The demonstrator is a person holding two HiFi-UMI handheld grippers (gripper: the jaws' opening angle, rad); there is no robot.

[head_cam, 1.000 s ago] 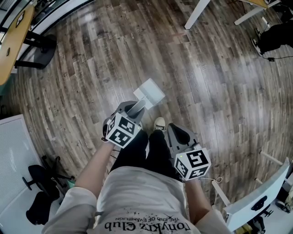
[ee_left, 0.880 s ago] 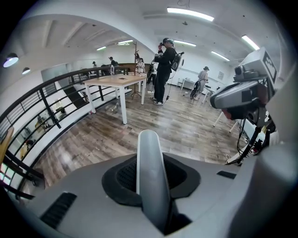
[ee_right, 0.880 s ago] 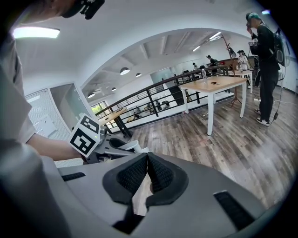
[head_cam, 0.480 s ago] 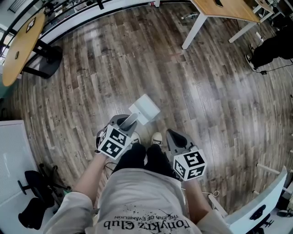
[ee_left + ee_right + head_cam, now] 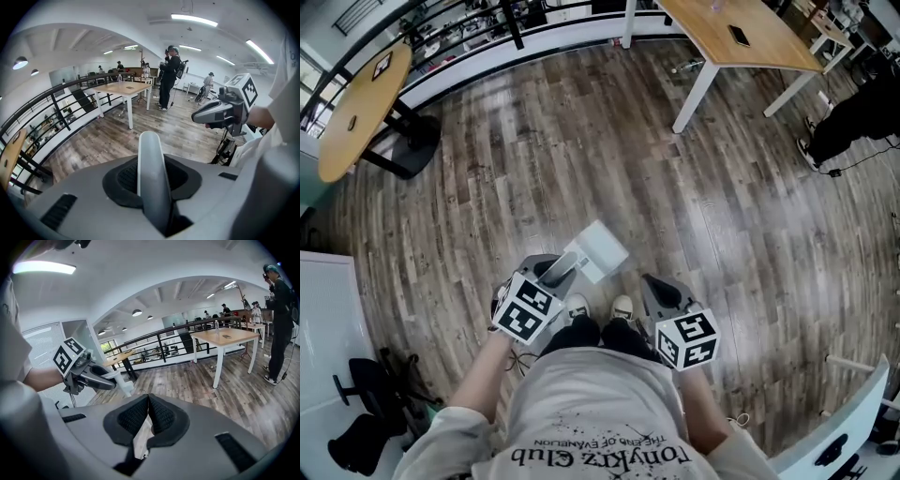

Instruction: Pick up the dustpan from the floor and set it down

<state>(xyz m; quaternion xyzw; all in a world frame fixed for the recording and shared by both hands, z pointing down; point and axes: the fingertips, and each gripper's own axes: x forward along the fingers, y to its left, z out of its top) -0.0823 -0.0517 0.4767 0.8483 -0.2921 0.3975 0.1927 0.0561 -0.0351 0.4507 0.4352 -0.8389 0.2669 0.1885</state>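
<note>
Head view: the left gripper (image 5: 555,274) clamps the dustpan (image 5: 598,251) by its handle, and the pan juts just beyond the jaws — long axis in line with them. Left gripper view: the handle (image 5: 151,178) looks stiff, smooth and light, though probably pan-heavy, so a hold nearer the pan suits. Right gripper view: the right gripper (image 5: 148,416) — jaws together, empty — is alongside.

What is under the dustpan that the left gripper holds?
Only wooden floor shows around the dustpan, which the left gripper holds by its handle. The floor directly beneath is covered by the pan.
</note>
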